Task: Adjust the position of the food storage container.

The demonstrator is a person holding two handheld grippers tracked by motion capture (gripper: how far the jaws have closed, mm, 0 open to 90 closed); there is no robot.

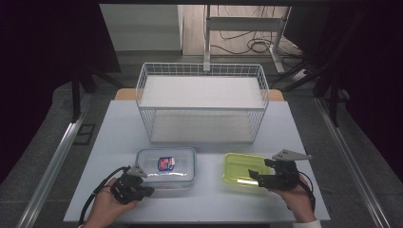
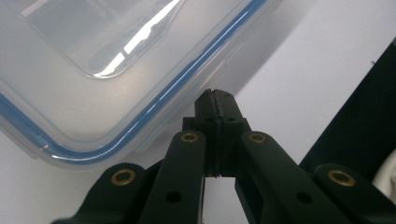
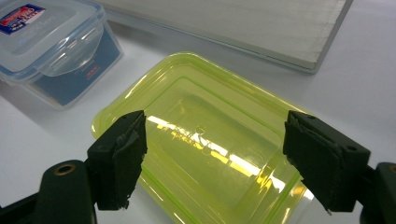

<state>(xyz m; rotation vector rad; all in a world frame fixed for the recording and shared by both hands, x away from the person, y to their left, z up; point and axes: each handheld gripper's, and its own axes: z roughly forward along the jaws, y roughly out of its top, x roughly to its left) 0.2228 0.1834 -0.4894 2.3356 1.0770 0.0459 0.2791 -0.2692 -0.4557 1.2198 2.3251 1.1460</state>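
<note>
- Left hand-held gripper: jaws fully together, holding nothing, at near-left corner of clear lidded box, which sits on worktop.
- Right hand-held gripper: jaws wide, straddling green container.
- Risk: slick shallow green rim probably slips out if right closes off-centre.

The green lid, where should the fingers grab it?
Probably by the near long edge of the green lid, coming from the person's side. It lies flat on the table, so only its thin raised rim gives a hold. The right gripper is open above it.
</note>
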